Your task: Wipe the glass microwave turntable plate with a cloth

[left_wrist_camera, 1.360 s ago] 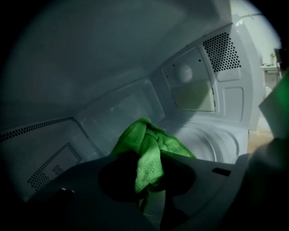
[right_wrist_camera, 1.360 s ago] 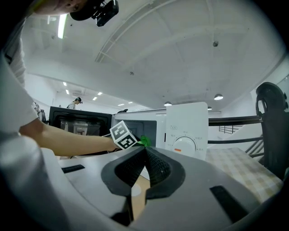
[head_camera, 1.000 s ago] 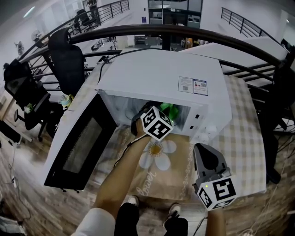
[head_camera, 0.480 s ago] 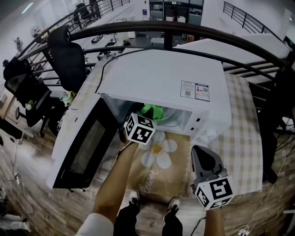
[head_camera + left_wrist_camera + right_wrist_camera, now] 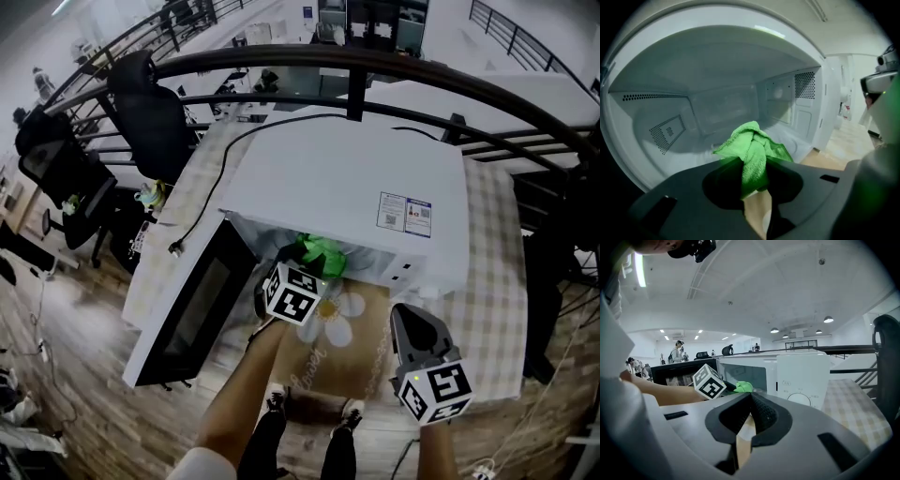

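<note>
Head view, microwave (image 5: 347, 178): is standing on the checked table (image 5: 492, 300), its door (image 5: 192, 305) hanging open to the left.
Head view, left gripper (image 5: 300, 275): is reaching to the mouth of the cavity, with a green cloth (image 5: 319, 253) bunched at its tip.
Head view, right gripper (image 5: 412, 323): is hanging in front of the microwave's control side, apart from it.
Left gripper view, jaws: are pinching the cloth, which is bulging up between them.
Left gripper view, glass turntable plate (image 5: 794, 143): is lying on the cavity (image 5: 717, 103) floor just beyond the cloth, its rim showing only faintly; contact cannot be told.
Right gripper view, jaws: are pressing together with nothing between them, pointing toward the control panel (image 5: 802, 385).
</note>
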{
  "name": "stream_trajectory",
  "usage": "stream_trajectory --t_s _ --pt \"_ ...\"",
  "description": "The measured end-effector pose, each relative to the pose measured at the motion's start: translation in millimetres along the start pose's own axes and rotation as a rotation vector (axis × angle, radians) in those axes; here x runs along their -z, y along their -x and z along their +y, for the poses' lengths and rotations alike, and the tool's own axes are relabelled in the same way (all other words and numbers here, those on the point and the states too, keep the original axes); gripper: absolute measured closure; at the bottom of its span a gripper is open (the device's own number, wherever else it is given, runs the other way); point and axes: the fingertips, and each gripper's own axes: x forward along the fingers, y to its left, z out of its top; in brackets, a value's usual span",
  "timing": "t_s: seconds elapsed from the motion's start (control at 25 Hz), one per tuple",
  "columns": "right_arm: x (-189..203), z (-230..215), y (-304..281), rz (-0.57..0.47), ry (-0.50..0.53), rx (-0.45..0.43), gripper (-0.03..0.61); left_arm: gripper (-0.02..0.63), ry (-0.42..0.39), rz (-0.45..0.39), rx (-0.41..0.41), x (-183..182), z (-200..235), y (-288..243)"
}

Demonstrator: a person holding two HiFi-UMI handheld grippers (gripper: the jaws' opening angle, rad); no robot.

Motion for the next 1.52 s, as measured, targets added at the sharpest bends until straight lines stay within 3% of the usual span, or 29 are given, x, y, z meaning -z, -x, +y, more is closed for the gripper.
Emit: stream_trajectory --t_s 0.16,0.4,0.48,0.56,0.68,0.96,1.16,1.24,1.32,1.52 --pt "-4.9 1.6 -4.4 0.008 -0.004 -0.004 0.565 0.503 0.019 -0.014 0.071 -4.8 -17.5 10.5" --pt "-8.1 0.8 0.8 0.016 0.003 0.001 0.565 0.502 0.101 -0.180 -0.153 -28.5 48.8 9.2" --pt "-3.6 0.0 1.8 0.023 -0.001 0.002 0.565 0.502 0.095 -0.149 -0.225 -25.8 73.7 0.6" --pt "1.5 -1.5 1.8 0.030 -0.008 0.003 0.565 0.502 0.090 -0.068 -0.241 -16.4 84.8 -11.3" --pt "9.0 -4.2 -1.1 0.040 -0.021 0.002 0.565 0.502 0.065 0.016 -0.192 -3.6 72.2 -21.1" --pt "6.3 -4.1 -4.5 0.040 -0.020 -0.007 0.565 0.505 0.105 0.001 -0.096 0.4 25.1 -9.4" --pt "-0.9 -3.8 -3.1 0.029 -0.012 -0.008 0.565 0.505 0.130 -0.028 0.109 -15.5 -31.6 -7.6" --pt "-3.3 -1.0 -1.9 0.028 -0.006 -0.012 0.565 0.505 0.150 -0.057 0.156 -22.8 -42.9 0.4" --pt "-6.9 1.6 -0.5 0.027 0.003 -0.017 0.565 0.505 0.157 -0.092 0.121 -30.1 -33.3 9.2" --pt "-7.9 2.5 -0.2 0.025 0.000 -0.021 0.565 0.503 0.145 -0.123 -0.113 -30.3 30.2 9.8"
